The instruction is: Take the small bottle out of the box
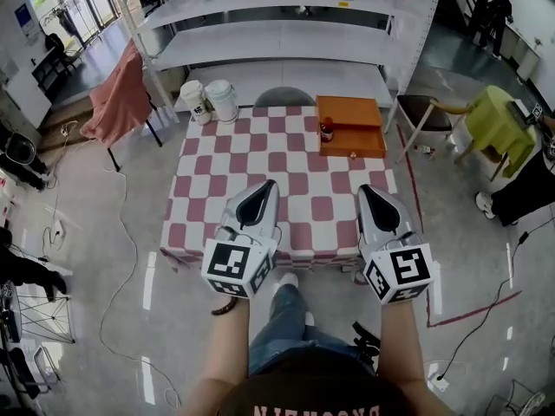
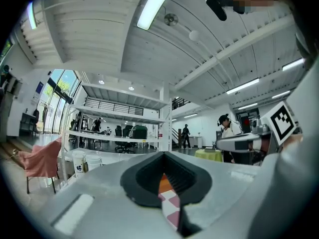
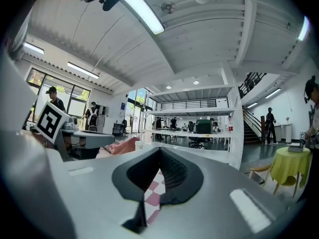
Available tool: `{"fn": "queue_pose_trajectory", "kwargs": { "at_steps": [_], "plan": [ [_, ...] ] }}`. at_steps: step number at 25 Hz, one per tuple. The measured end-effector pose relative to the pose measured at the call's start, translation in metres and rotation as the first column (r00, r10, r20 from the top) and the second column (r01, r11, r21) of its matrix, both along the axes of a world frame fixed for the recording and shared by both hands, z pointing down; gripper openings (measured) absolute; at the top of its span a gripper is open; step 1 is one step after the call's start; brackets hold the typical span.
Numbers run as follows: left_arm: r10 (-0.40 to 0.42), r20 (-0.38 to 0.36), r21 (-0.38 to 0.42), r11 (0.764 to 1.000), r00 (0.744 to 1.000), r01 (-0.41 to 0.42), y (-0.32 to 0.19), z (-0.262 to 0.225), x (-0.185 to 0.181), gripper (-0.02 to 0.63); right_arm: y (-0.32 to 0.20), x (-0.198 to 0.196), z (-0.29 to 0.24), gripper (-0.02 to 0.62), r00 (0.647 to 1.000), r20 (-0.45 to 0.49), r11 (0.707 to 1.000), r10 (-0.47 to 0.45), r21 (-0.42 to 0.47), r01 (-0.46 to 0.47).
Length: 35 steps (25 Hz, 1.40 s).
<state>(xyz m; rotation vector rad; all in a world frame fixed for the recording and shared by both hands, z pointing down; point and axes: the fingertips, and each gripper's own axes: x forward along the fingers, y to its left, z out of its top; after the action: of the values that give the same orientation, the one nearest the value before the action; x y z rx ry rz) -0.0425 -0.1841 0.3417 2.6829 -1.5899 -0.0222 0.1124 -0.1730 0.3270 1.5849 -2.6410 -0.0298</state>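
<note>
Off to the far left of the table (image 1: 260, 150), a pink cloth (image 1: 117, 98) is hanging over a chair. Two white buckets (image 1: 211, 100) are sitting just behind the table's far left corner.

The left gripper (image 1: 269, 185) is hanging over the table's near edge. Its fingers are pressing together with nothing between them. I think they are closed because there is nothing to grab here yet.

The small bottle (image 1: 327, 130) is standing up at the left side of the orange box (image 1: 355, 141). The box is sitting on the table's far right corner, well apart from both grippers.

The right gripper (image 1: 364, 191) is hanging over the near edge too, more in line with the box. Its fingers are also squeezing together on nothing. It will probably need to open before grabbing the bottle.
</note>
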Motion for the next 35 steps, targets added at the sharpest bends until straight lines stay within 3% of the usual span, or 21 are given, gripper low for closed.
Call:
{"fn": "queue_pose_trajectory", "kwargs": {
  "at_steps": [15, 24, 26, 28, 35],
  "plan": [
    [0.049, 0.019, -0.058, 0.997, 0.999, -0.048, -0.135, 0.030, -0.013, 0.000, -0.144, -0.008, 0.037, 0.003, 0.998, -0.032, 0.997, 0.057, -0.056, -0.059],
    [0.094, 0.011, -0.105, 0.990, 0.996, -0.092, -0.206, 0.051, -0.018, 0.000, -0.215, -0.011, 0.065, 0.005, 0.996, 0.002, 0.990, 0.091, -0.107, -0.090],
    [0.095, 0.002, -0.117, 0.989, 0.995, -0.094, -0.218, 0.056, -0.021, 0.000, -0.228, -0.011, 0.069, 0.125, 0.995, 0.023, 0.989, 0.094, -0.116, -0.090],
    [0.092, -0.008, -0.125, 0.988, 0.996, -0.092, -0.228, 0.060, -0.025, 0.000, -0.240, -0.010, 0.074, 0.172, 0.994, 0.030, 0.988, 0.104, -0.119, -0.100],
    [0.076, -0.023, -0.162, 0.984, 0.997, -0.079, -0.251, 0.075, -0.025, 0.000, -0.273, -0.009, 0.109, 0.181, 0.995, -0.022, 0.974, 0.093, -0.203, -0.096]
  ]
}}
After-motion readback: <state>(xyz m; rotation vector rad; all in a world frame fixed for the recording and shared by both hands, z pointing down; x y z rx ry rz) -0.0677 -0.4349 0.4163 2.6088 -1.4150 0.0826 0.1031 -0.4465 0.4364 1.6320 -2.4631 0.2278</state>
